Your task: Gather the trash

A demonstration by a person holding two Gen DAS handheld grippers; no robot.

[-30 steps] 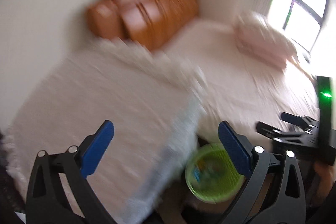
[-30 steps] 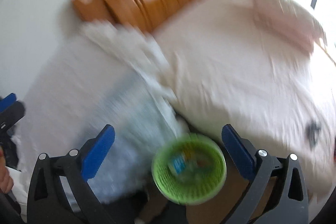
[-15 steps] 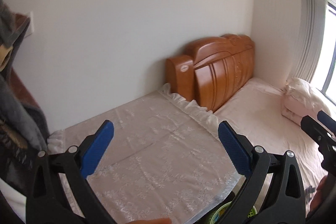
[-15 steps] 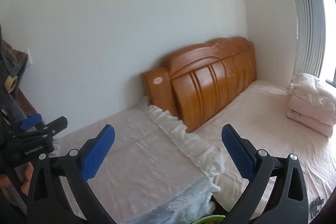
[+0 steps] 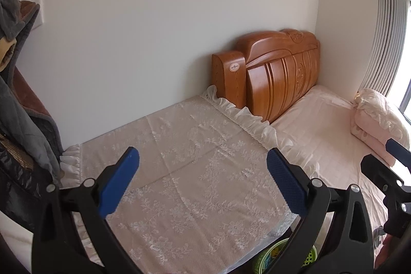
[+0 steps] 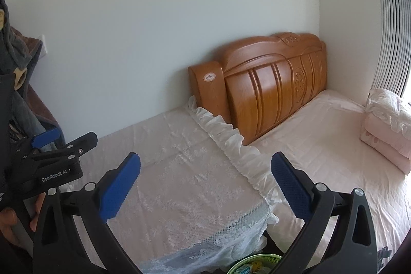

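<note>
Both grippers are spread wide with nothing between the pads: left gripper (image 5: 203, 181), right gripper (image 6: 205, 186). The green trash basket (image 6: 253, 264) is cut off at the bottom edge, half hidden by a gripper arm; only the right view shows wrappers inside. Beyond: lace cloth (image 5: 192, 171), wooden headboard (image 6: 272, 86).

Black tool (image 5: 203, 181), blue textured pads (image 5: 286, 182)

The lace tablecloth (image 5: 195, 171) spreads bare and flat ahead — open room above it. On the far side, the white wall (image 5: 154, 30) and the wooden headboard (image 5: 277, 76) close it off. Hanging clothes (image 5: 18, 99) crowd the left edge. To the right the bed sheet (image 6: 321, 135) lies open up to 1 folded quilt (image 6: 388, 125).
</note>
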